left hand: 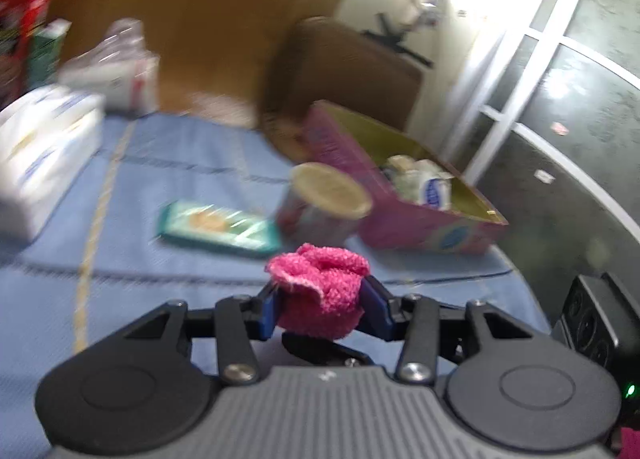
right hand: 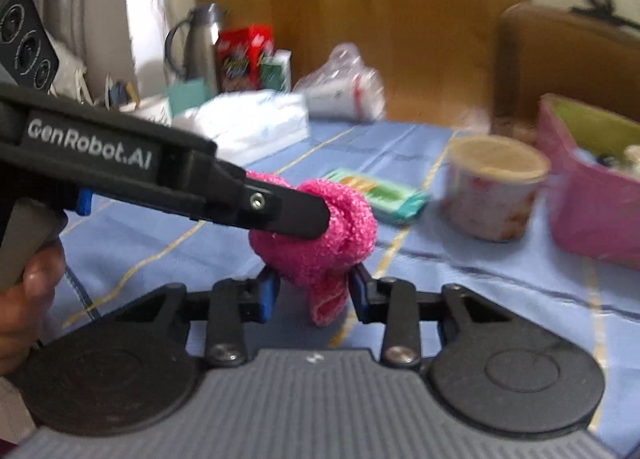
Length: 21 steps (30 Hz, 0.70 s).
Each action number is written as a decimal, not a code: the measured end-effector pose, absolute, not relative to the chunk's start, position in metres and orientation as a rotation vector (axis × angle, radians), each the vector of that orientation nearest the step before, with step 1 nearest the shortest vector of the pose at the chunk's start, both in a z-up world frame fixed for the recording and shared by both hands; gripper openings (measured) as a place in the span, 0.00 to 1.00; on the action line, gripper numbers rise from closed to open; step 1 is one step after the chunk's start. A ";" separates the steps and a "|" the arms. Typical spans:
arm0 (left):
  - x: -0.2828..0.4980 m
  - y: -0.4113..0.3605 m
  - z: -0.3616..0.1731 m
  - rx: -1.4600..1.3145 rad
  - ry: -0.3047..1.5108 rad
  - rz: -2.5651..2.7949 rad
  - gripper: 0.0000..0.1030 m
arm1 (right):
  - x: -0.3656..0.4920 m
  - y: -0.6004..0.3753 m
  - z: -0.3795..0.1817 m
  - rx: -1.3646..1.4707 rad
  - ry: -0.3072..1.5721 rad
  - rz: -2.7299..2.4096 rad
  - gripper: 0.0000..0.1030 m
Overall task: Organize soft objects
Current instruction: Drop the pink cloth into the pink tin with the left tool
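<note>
A fuzzy pink sock point(left hand: 320, 291), bunched into a ball, is held above the blue tablecloth point(left hand: 160, 163). My left gripper point(left hand: 322, 299) is shut on it, its blue pads pressing both sides. In the right wrist view the same pink sock point(right hand: 332, 239) hangs between the blue pads of my right gripper point(right hand: 314, 291), which is shut on its lower part. The left gripper point(right hand: 316, 215) reaches in from the left and grips its upper part. A pink open box point(left hand: 400, 211) with soft white items inside stands at the table's right, also seen as the pink box point(right hand: 592, 211).
A lidded paper cup point(left hand: 328, 199) and a green packet point(left hand: 216, 227) lie just beyond the sock. White tissue packs point(left hand: 44, 155) sit at the left. A steel flask point(right hand: 204, 43), red carton point(right hand: 240, 55) and plastic-wrapped roll point(right hand: 348, 91) line the back. A brown chair point(left hand: 344, 71) stands behind the table.
</note>
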<state>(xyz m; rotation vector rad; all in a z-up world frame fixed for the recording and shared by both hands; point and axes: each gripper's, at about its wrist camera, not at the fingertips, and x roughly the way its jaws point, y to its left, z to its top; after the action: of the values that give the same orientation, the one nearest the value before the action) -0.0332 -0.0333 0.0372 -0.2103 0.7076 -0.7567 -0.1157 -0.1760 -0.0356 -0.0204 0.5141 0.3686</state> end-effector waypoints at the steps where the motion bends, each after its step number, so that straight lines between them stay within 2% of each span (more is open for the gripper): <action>1: -0.030 -0.044 0.043 -0.207 0.700 -0.780 0.41 | -0.119 -0.182 -0.032 -0.025 0.492 0.349 0.39; 12: 0.032 -0.195 0.078 -0.198 0.669 -0.904 0.42 | -0.100 -0.289 0.014 -0.012 0.367 0.071 0.39; 18: 0.079 -0.251 0.065 -0.207 0.749 -0.826 0.42 | -0.057 -0.351 0.014 0.100 0.468 0.036 0.39; 21: 0.093 -0.268 0.059 -0.187 0.772 -0.776 0.49 | -0.032 -0.369 0.010 0.140 0.552 0.038 0.39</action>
<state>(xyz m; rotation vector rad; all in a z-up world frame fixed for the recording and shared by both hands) 0.0928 -0.2683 0.0588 -0.1875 0.7723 -0.7758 -0.0320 -0.3692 0.0100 0.1400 0.5515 0.0380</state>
